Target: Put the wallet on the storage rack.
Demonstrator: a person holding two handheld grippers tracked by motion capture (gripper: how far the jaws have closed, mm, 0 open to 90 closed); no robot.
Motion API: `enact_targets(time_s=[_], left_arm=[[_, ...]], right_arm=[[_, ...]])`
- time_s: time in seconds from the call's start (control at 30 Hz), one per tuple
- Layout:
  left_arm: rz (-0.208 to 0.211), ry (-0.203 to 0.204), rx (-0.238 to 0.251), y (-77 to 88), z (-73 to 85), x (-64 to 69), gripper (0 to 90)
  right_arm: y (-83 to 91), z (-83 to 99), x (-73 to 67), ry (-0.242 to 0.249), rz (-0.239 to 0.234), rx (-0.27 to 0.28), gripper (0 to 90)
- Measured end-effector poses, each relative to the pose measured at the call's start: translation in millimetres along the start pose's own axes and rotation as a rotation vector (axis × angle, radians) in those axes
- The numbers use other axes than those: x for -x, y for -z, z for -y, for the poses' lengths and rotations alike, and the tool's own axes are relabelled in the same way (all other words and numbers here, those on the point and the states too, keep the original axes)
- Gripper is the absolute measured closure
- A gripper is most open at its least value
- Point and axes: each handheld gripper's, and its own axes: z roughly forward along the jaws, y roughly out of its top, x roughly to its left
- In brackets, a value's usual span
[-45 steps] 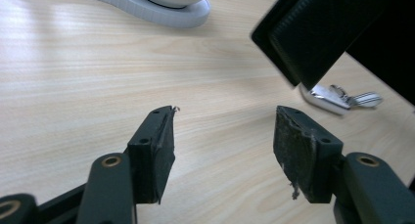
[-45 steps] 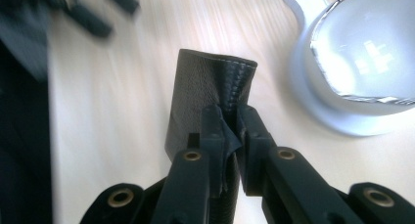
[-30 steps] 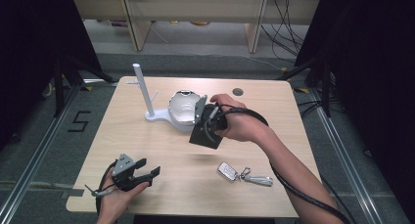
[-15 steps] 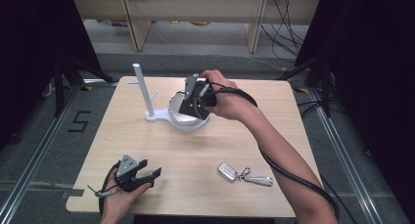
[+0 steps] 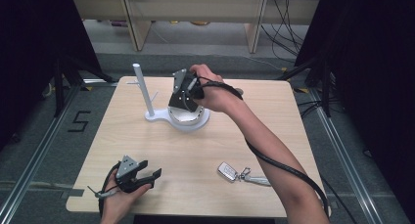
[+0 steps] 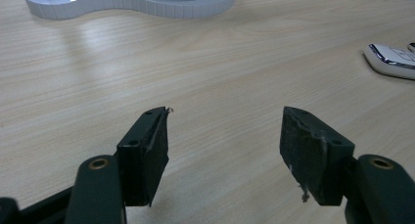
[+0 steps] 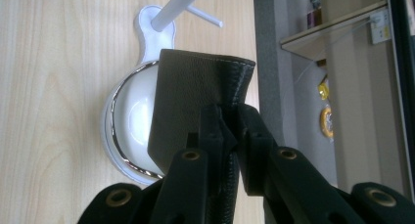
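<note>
Right gripper clamped on a dark wallet, held above the white dish near the tabletop's far edge. Wallet's lower end cut off behind the jaws in the right gripper view; long axis pointing away along them. Mostly hidden by the hand from above. Left gripper agape, empty, near the front left corner.

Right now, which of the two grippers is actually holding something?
The right gripper, over the white dish stand at the far side of the table. It is shut on a dark leather wallet. The left gripper rests open near the table's front edge, with bare wood between its jaws.
</note>
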Motion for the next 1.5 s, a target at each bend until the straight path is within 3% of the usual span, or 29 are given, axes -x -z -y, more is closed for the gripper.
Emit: enact_targets(time_s=[0.03,0.07,0.13,0.2,0.43,0.6,0.63,0.87,0.9,0.93,1.03,1.17,1.2,1.5], left_arm=[[0.009,0.005,0.005,-0.2,0.2,0.7,34.4],[0.012,0.005,0.005,-0.1,0.2,0.8,34.4],[0.014,0.007,0.007,-0.1,0.2,0.9,34.3],[0.012,0.007,0.011,-0.1,0.0,1.4,34.3],[0.013,0.008,0.011,-0.2,0.2,1.4,34.3],[0.020,0.006,0.011,-1.0,0.3,1.3,34.3],[0.015,0.008,0.008,-0.9,0.4,2.0,34.3],[0.019,0.009,0.005,-1.3,0.9,2.7,34.3],[0.019,0.011,0.005,-1.4,1.0,2.6,34.3],[0.020,0.012,0.005,-1.7,1.3,2.5,34.3],[0.025,0.011,0.006,-2.5,1.7,2.4,34.3],[0.027,0.014,0.005,-2.6,2.1,2.5,34.3],[0.027,0.015,0.005,-2.6,2.2,2.3,34.3],[0.027,0.015,-0.002,-3.3,3.0,3.6,34.2]], right_arm=[[-3.0,0.6,1.7,0.019,0.001,0.012,83.0],[-3.4,0.0,0.7,-0.006,-0.009,-0.005,83.0],[-6.2,0.5,2.3,0.017,-0.009,0.007,83.0],[-9.2,0.4,0.9,-0.009,-0.019,-0.010,82.8],[-24.6,4.6,0.2,-0.008,-0.058,-0.045,82.7],[-34.9,8.0,0.8,0.007,-0.067,-0.032,82.6],[-34.0,6.9,-0.3,-0.017,-0.079,-0.051,82.5],[-42.4,7.9,1.0,-0.002,-0.087,-0.037,82.1],[-41.5,7.5,0.3,-0.018,-0.097,-0.061,82.0],[-46.5,9.3,0.3,-0.007,-0.098,-0.036,81.5],[-50.4,9.7,-1.6,-0.035,-0.109,-0.042,81.0],[-56.2,11.7,-3.0,-0.039,-0.112,-0.035,80.8],[-59.8,12.7,-2.7,-0.033,-0.115,-0.011,80.8],[-63.2,14.4,-2.2,-0.043,-0.094,0.005,78.7]])
